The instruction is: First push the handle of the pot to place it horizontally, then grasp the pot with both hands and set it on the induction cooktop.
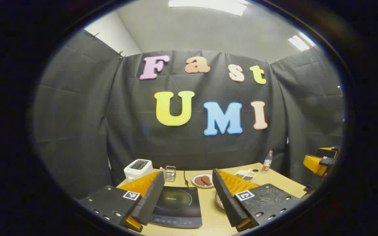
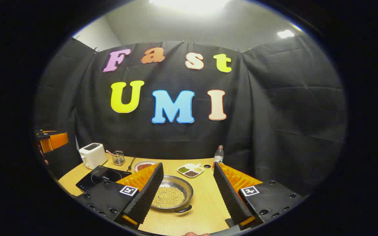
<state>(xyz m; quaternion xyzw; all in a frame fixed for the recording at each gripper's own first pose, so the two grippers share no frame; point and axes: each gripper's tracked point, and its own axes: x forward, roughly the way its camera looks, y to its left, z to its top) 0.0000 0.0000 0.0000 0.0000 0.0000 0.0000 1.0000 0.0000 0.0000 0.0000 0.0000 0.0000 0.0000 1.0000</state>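
- Two views logged, left gripper view first.
- My left gripper (image 1: 186,196) hangs above the table (image 1: 279,184) with its fingers spread wide and nothing between them.
- The induction cooktop (image 1: 178,206) lies flat on the wood between those fingers: a dark glass slab with a faint ring at centre and a control strip along its near edge.
- The pot (image 1: 219,200) shows as a sliver of pale rim just right of the cooktop, mostly hidden behind my right-hand finger; its handle cannot be made out here.
- Farther back: a white toaster (image 1: 138,169) at the left, a small wire holder (image 1: 170,173), a plate with two brown patties (image 1: 202,180), a divided dish (image 1: 246,175) and a bottle (image 1: 267,162) with a red cap.
- My other gripper's body shows at the far right edge, raised off the table.
- Right gripper view.
- My right gripper (image 2: 189,191) is likewise open, empty, hovering over the table (image 2: 205,209).
- The pot (image 2: 171,196) sits on the wood beside my left-hand finger: a shallow round metal pan, shiny rim, holding a layer of small yellowish beans.
- Its short dark handle (image 2: 183,209) is on the near rim, pointing toward me and a little right.
- The induction cooktop (image 2: 100,178) is well to the left of the pot, apart from it, nothing on its glass.
- Behind: toaster (image 2: 92,155), wire holder (image 2: 118,158), patty plate (image 2: 144,166), divided dish (image 2: 190,170), bottle (image 2: 219,154).
- Table is light wood; black cloth walls close in the booth, with a grey ceiling and bright light panels overhead.
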